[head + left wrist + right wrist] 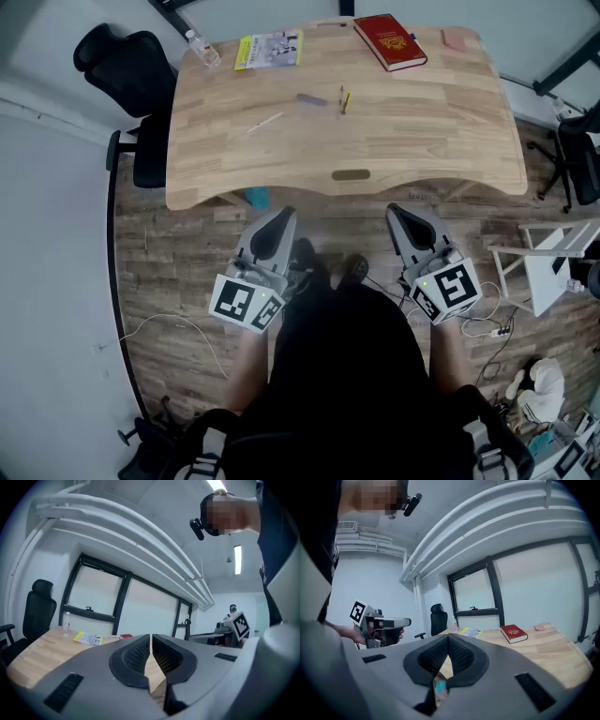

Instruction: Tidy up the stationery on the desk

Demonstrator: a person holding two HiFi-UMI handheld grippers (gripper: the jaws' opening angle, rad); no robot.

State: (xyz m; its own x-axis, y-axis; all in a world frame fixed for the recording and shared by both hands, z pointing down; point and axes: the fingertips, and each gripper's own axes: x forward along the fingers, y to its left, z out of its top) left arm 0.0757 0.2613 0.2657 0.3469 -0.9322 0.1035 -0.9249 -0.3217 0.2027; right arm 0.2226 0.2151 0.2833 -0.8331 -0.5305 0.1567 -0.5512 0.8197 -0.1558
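Left gripper (278,220): jaws pressed together, empty.
Right gripper (406,216): jaws pressed together, empty.
Book (390,40): far edge of desk (422,141), near right corner.

Red book (390,40), yellow booklet (269,50) and pink pad (454,38) lie along the desk's (422,141) far edge, yellow pen (345,101) mid-desk.

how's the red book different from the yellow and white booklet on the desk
The thick red hardcover book has a gold emblem; the yellow-and-white paper booklet is thin. The book lies skewed at the far right; the booklet lies nearly square, far left. Both lie flat and closed on the light wooden desk.
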